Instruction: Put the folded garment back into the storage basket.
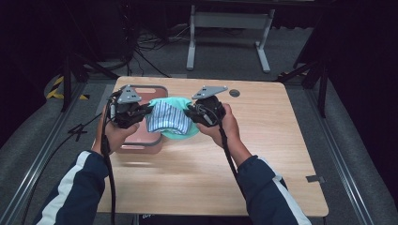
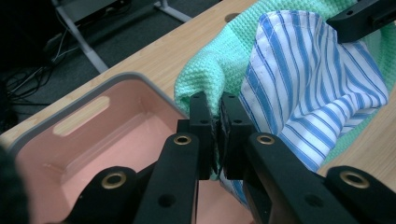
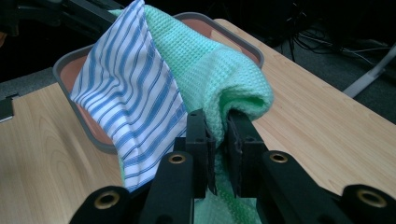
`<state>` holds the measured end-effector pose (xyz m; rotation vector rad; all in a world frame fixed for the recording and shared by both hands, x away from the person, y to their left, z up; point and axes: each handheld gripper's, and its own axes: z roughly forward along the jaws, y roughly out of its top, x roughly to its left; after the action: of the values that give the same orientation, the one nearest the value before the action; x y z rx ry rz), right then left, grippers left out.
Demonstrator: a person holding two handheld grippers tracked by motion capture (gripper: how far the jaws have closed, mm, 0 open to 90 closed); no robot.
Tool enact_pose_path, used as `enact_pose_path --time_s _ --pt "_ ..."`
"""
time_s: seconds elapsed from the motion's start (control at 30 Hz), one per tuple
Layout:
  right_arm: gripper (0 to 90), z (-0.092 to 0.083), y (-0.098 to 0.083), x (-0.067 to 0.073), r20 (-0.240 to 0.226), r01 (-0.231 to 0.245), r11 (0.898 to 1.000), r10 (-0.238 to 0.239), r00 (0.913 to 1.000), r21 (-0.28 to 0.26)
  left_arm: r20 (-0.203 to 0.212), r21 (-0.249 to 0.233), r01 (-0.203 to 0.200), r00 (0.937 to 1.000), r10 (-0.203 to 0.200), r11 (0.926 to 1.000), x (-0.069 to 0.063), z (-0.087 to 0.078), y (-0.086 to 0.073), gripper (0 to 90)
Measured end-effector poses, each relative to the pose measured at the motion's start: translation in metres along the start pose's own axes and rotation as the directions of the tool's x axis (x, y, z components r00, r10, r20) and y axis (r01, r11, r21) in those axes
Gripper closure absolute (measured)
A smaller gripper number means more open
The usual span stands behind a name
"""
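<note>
High view, near to far: two forearms in dark sleeves with white stripes, then two hands, each around a black gripper. Left gripper (image 1: 141, 111) and right gripper (image 1: 191, 112) level with each other, a bundle of cloth stretched between them above the table (image 1: 263, 154).

Left gripper view: jaws nearly closed, pinching the edge of the green cloth (image 2: 219, 60) together with the hem of the striped cloth (image 2: 308, 88). Right gripper view: jaws likewise narrow, clamped on a thick fold of the green cloth (image 3: 215, 79), the striped cloth (image 3: 130, 98) draped over its near side.

Position of the cloths: held in the air, sagging in the middle, partly over the right-hand rim of the pink bin (image 1: 141, 140) and partly over bare tabletop. Lowest part of the sag probably close to the bin's rim; contact not clear.

Progress, as a judgement: pick-up finished, both corners secured, load lifted and brought to the bin's edge. Left to do: shifting the bundle fully over the bin, lowering it inside, opening both sets of jaws. Bin interior pink and bare in the left gripper view, so nothing deposited yet.

Count: two grippers, two cloths (one green waffle-weave, one blue-and-white striped), one bin with a grey rim and slot handles, one table. Farther off: a round dark hole (image 1: 234, 93) in the tabletop, then a grey metal stand (image 1: 230, 28) on the floor.
</note>
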<state>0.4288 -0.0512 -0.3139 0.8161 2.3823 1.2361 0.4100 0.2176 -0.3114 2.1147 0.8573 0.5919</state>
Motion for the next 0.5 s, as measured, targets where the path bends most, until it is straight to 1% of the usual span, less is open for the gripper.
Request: enact_pose_path --time_s 0.1,0.17,0.2,0.23,0.27,0.3,0.4,0.43,0.5 --pt "80.1 0.008 0.007 0.007 -0.013 0.011 1.000 -0.011 0.9998 -0.001 -0.010 0.000 0.010 0.9999 -0.010 1.0000 0.004 -0.005 -0.003 85.5" --pt "80.1 0.009 0.008 0.008 -0.016 0.008 1.000 -0.008 0.9998 0.000 -0.020 0.007 0.005 0.9998 -0.005 1.0000 0.008 -0.009 -0.006 85.5" --pt "80.0 0.014 0.012 0.012 -0.026 0.018 1.000 -0.018 0.9995 -0.001 -0.027 0.005 0.013 0.9996 -0.013 0.9999 0.013 -0.012 -0.009 85.5" --pt "80.0 0.016 0.014 0.014 -0.026 0.018 1.000 -0.018 0.9995 -0.003 -0.034 0.009 0.014 0.9993 -0.014 0.9999 0.015 -0.014 -0.011 85.5" --pt "80.0 0.016 0.014 0.014 -0.026 0.018 1.000 -0.018 0.9995 -0.003 -0.034 0.009 0.014 0.9993 -0.014 0.9999 0.015 -0.014 -0.011 85.5" --pt "80.0 0.018 0.016 0.015 -0.035 0.017 1.000 -0.017 0.9993 -0.005 -0.040 0.010 0.024 0.9989 -0.024 0.9997 0.017 -0.016 -0.013 85.5" --pt "80.0 0.027 0.023 0.022 -0.053 0.023 1.000 -0.023 0.9983 -0.005 -0.052 0.012 0.037 0.9980 -0.036 0.9993 0.023 -0.020 -0.020 85.5" --pt "80.0 0.027 0.023 0.022 -0.053 0.023 1.000 -0.023 0.9983 -0.005 -0.052 0.012 0.037 0.9980 -0.036 0.9993 0.023 -0.020 -0.020 85.5" --pt "80.0 0.032 0.026 0.026 -0.062 0.029 1.000 -0.029 0.9976 -0.002 -0.062 0.017 0.040 0.9973 -0.039 0.9990 0.027 -0.023 -0.023 85.5"
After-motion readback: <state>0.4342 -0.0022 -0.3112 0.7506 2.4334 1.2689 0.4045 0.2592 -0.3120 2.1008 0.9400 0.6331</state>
